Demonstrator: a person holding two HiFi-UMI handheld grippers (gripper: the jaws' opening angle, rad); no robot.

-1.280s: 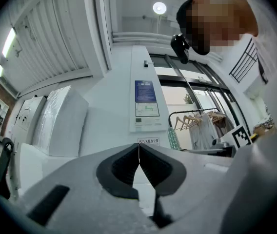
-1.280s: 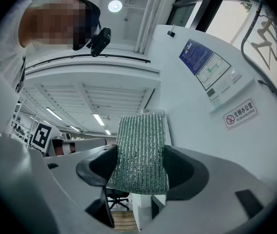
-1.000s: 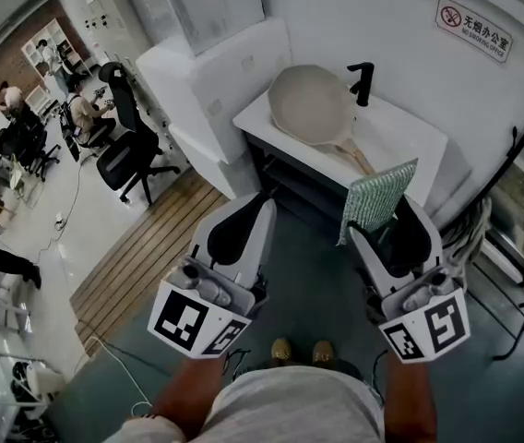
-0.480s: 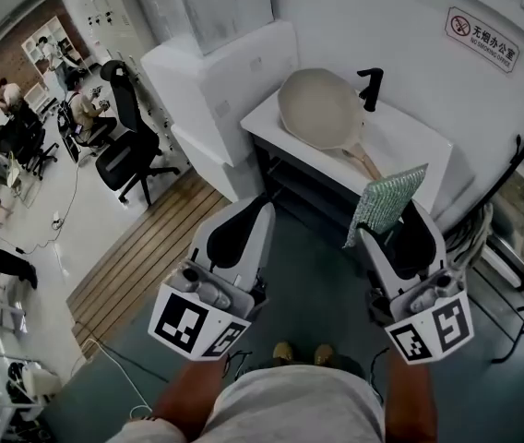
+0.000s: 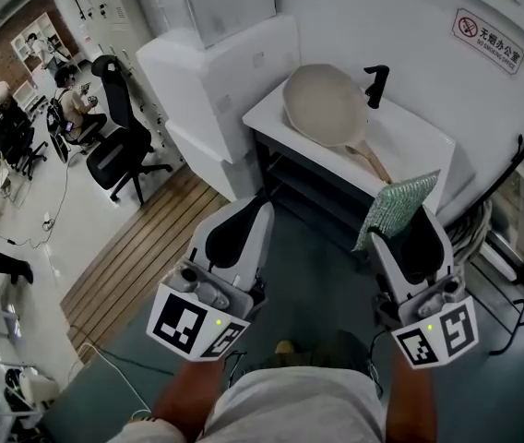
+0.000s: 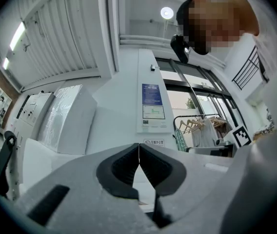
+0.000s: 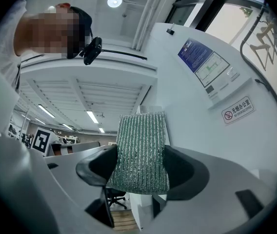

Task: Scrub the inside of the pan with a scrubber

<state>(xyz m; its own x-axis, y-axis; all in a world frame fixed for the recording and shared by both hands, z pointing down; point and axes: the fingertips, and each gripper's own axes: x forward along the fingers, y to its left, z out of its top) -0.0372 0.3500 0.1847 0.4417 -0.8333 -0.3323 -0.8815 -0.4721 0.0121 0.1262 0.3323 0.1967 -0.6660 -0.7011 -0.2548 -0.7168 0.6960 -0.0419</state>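
A beige pan (image 5: 325, 105) with a wooden handle (image 5: 369, 159) lies in the white sink (image 5: 416, 148) ahead, beside a black faucet (image 5: 377, 83). My right gripper (image 5: 408, 218) is shut on a green ribbed scrubber (image 5: 397, 206) that sticks up from its jaws; in the right gripper view the scrubber (image 7: 142, 152) is clamped between the dark pads. My left gripper (image 5: 251, 209) is shut with nothing in it; its pads meet in the left gripper view (image 6: 138, 152). Both are held well short of the sink, above the floor.
A white cabinet (image 5: 211, 81) stands left of the sink. Black office chairs (image 5: 119, 146) and seated people are on the far left, past a wooden floor strip (image 5: 142, 252). A no-smoking sign (image 5: 488, 37) is on the wall. Cables hang at right (image 5: 479, 229).
The view has shifted: sink and pan sit slightly further right and up in frame. The right gripper with the scrubber has drifted right. The left gripper stays the same.
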